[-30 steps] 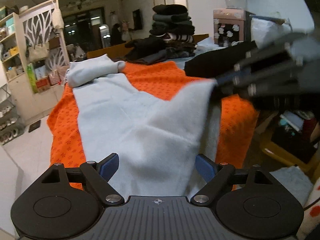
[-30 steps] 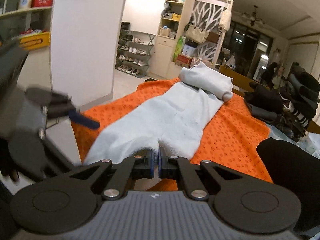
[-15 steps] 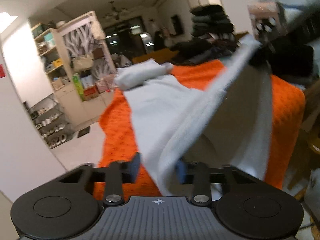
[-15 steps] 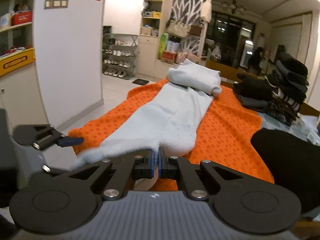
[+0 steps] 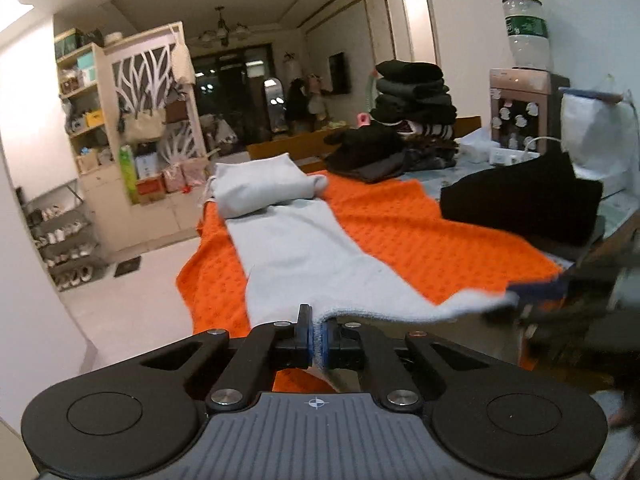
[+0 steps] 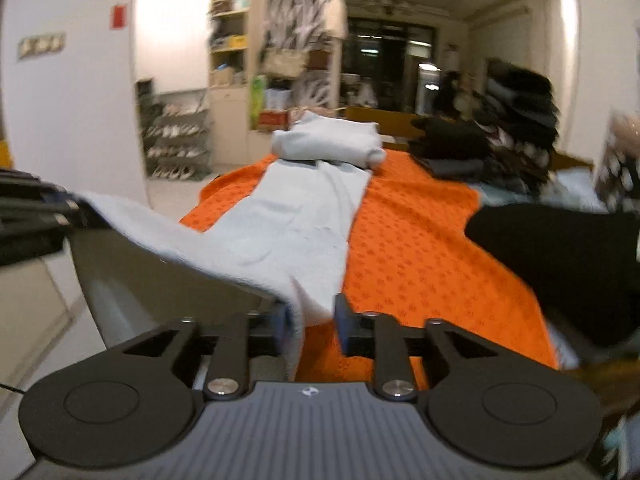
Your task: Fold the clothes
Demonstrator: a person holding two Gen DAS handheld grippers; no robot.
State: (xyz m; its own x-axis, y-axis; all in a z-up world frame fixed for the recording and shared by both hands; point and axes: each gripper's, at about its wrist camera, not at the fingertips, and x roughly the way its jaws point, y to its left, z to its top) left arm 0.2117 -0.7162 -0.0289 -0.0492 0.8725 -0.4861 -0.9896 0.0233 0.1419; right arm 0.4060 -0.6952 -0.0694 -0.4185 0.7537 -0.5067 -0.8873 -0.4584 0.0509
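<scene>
Garment: pale grey, laid lengthwise down the orange cloth; the far end is bunched into a thick roll at the table's far edge. The near hem is lifted off the cloth and stretched in a band between the two grippers.

Left gripper: fingers narrowed to a slit, with the near hem corner pinched between the blue pads. The fabric is seen rising from the pinch and running off to the right.

Right gripper: fingers set moderately apart. A fold of the hem hangs against the left finger; the right finger stands clear of the fabric. A grip is not shown in this view, which is blurred. In the left wrist view the right gripper appears as a dark smear at the other hem corner; whether fabric is held there cannot be told.

Orange cloth: patterned with small darker marks, draped over the table, with one corner hanging down the near left side.

Black garment: folded, lying right of the orange cloth, apart from the grey garment.

Stack of dark clothes: piled at the far right end, beyond the orange cloth.

Shelf unit: against the far left wall, filled with boxes and bags.

Shoe rack: on the floor, left of the shelf unit.
</scene>
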